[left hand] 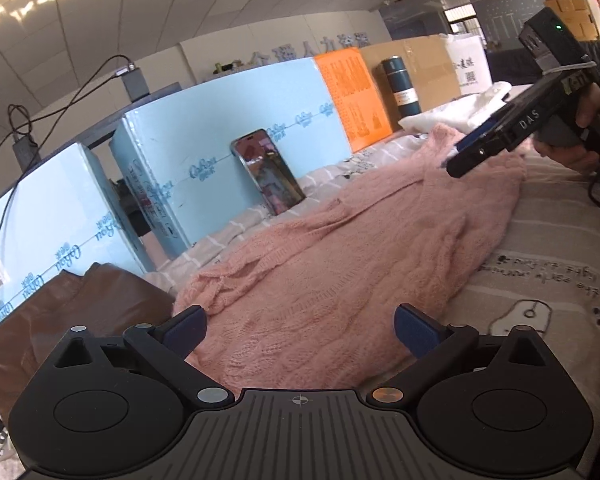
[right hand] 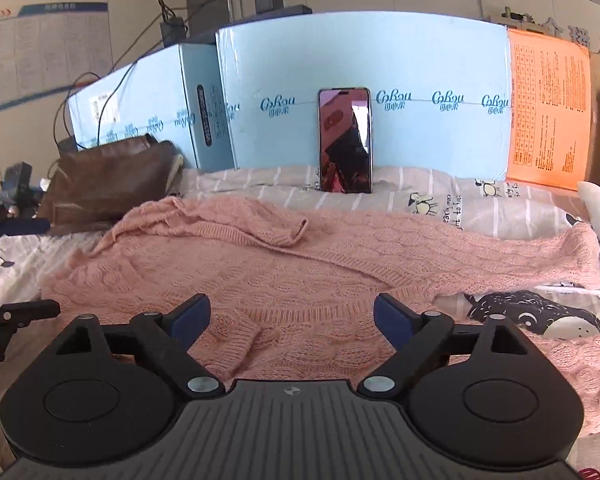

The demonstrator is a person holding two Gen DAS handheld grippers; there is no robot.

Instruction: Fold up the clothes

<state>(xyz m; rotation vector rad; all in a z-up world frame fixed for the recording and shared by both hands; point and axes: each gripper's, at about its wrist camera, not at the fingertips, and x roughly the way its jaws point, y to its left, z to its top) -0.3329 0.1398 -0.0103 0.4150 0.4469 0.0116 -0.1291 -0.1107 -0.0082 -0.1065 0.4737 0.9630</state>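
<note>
The bed (right hand: 380, 184) is covered by a striped sheet in pale grey and beige, printed with small cartoon animals, paw marks and lines of lettering. A pink cable-knit sweater (right hand: 284, 276) lies spread across most of it, rumpled, with one sleeve folded over its upper part. At the far edge a phone (right hand: 345, 140) stands upright on the sheet, leaning against light blue boxes (right hand: 420, 64). A brown bag (right hand: 108, 176) rests on the bed's left far corner, beside the sweater. To the right a white garment (left hand: 460, 110) lies near the sweater's end, and a dark green flask (left hand: 400, 88) stands behind it.
</note>
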